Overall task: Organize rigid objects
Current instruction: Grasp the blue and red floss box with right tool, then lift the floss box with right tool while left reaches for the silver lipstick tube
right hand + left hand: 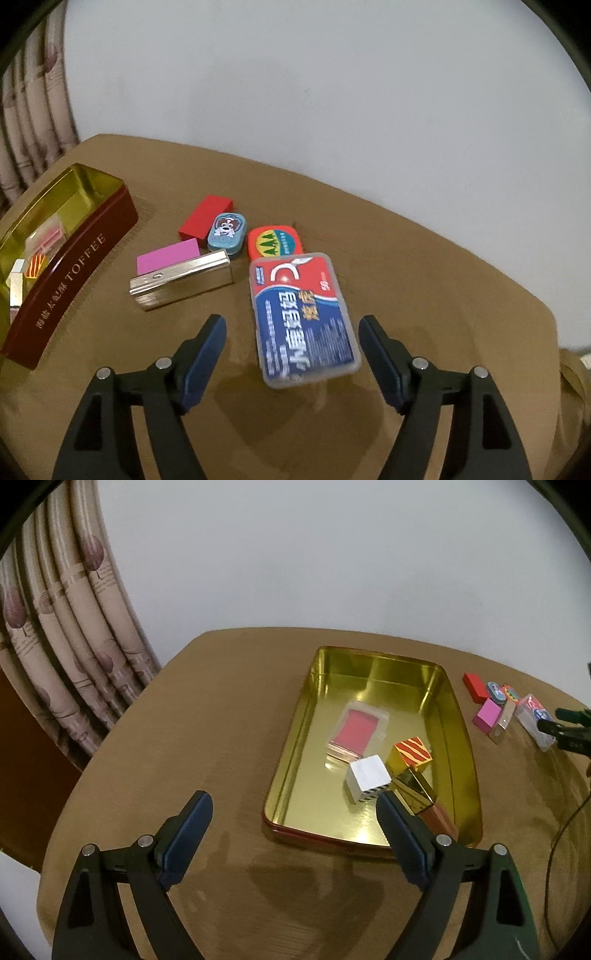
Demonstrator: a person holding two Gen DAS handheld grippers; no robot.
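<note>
Toffee tin (454, 716), gold inside and dark red outside, is sitting open on the brown table (207, 709) in the left wrist view. Inside the tin, a clear case with a red card (356, 731) is lying near the middle, with a white cube (367, 778), an orange striped cube (413, 755) and a gold-and-brown block (424, 797) crowding just beside it toward the tin's near right corner. The left gripper (295, 812) is hovering spread wide over the tin's near edge, holding nothing. To the right of the tin, a cluster of small items is waiting on the table, and the right gripper (569, 727) is showing at the frame's edge beside them.

In the right wrist view, the tin (74, 266) is standing at far left. Right of it are lying a red block (201, 216), a blue dog-print tin (227, 234), an orange round-cornered tin (275, 242), a pink block (166, 258) and a silver ribbed bar (181, 282), all close together. A clear box with a red-and-blue label (303, 317) is lying nearest, between the fingers of the right gripper (291, 325), which is spread open and not touching it.
</note>
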